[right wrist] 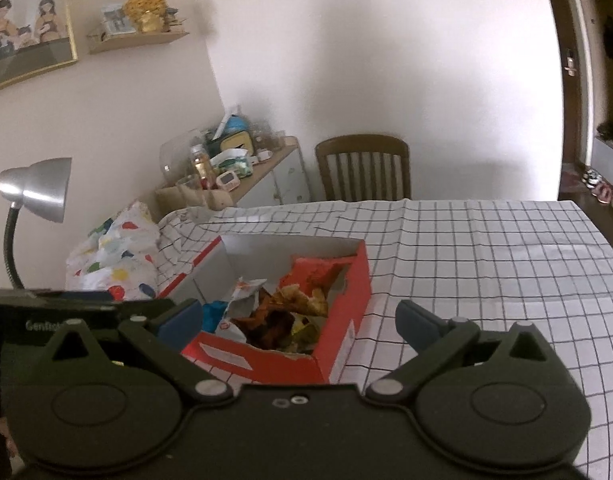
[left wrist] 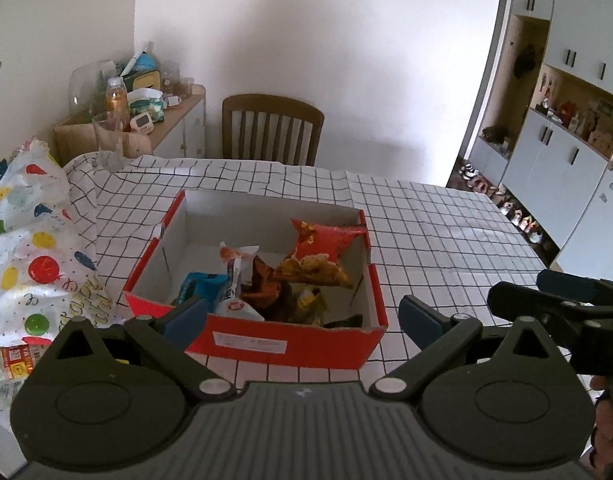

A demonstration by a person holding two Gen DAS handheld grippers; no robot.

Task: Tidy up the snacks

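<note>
White walls, a tall cupboard unit and a cluttered sideboard frame the room, and a wooden chair (left wrist: 272, 128) stands at the far edge of a table (left wrist: 446, 240) covered in a black-grid cloth. Toward the left side of that tabletop sits an open red cardboard box (left wrist: 290, 342), its white inside showing and its far half still bare. Against the tabletop's left edge lies a crumpled polka-dot bag (left wrist: 30, 248), with a printed packet (left wrist: 14, 362) partly showing under it near the front corner. Inside the box, crowded toward its near wall, lie the snacks: an orange-red chip bag (left wrist: 322, 248) leaning on the right wall, a white pouch (left wrist: 236, 280) and a blue packet (left wrist: 200, 286) to the left of it. Both tools hover just short of the box's near wall; the left gripper (left wrist: 302, 314) has its jaws spread wide and holds nothing, and the right gripper (right wrist: 296, 320) is likewise released and empty. Most snacks appear already boxed, so the step in hand looks like a pause between placements. A sensible next move would be reaching left for the packet beneath the dotted bag, closing on a firm edge without snagging the plastic.
</note>
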